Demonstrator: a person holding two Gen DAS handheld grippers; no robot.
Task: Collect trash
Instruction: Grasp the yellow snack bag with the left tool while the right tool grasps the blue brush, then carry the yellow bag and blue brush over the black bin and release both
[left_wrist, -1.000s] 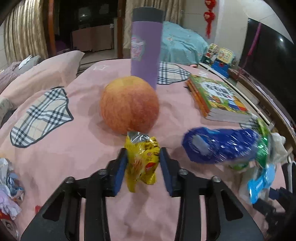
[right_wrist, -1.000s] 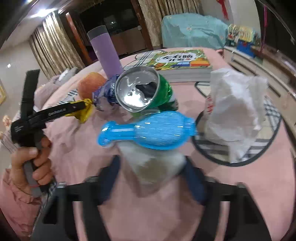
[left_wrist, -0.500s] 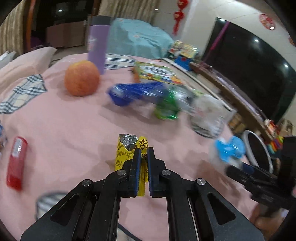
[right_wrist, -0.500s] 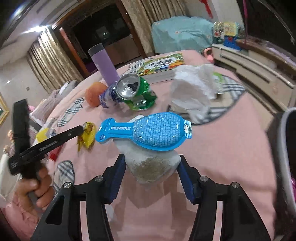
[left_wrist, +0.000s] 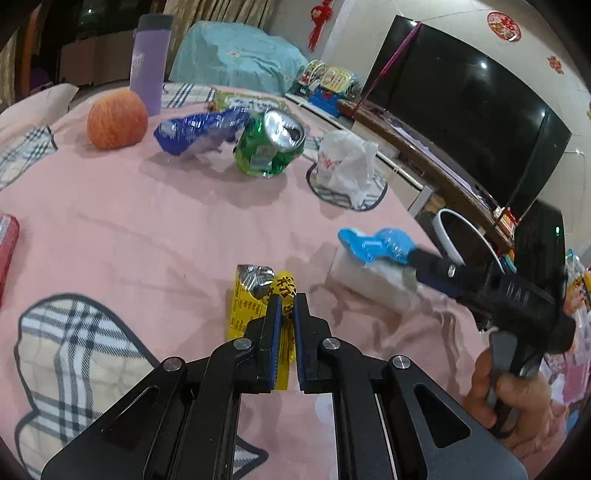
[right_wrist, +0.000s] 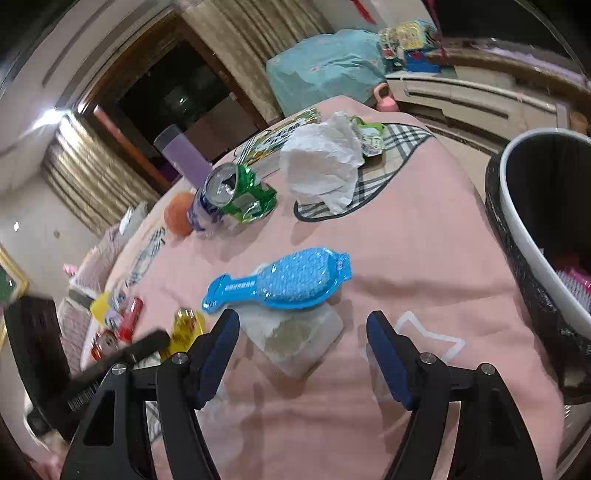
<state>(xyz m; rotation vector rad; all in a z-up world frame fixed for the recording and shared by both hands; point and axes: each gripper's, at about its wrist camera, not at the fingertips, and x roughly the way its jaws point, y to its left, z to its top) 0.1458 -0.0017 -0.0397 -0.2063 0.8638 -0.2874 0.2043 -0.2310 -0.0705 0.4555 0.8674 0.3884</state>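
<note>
Left tool (left_wrist: 285, 306) clamped narrow on yellow wrapper (left_wrist: 247, 299), long axis running straight ahead along the fingers. Right tool (right_wrist: 301, 334) opening wide, blue packet (right_wrist: 284, 282) and pale pad lying loose between the fingers, packet's long axis crosswise. Bin (right_wrist: 524, 229) just right of the right tool, well right of the left tool; right hand nearer. Versus a second ago: wrapper carried away from the apple (left_wrist: 117, 120), bin now in view.

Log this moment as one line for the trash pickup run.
left tool: shut on yellow wrapper | right tool: opening, white packet lies between the pads, unpressed | bin: at table edge
</note>
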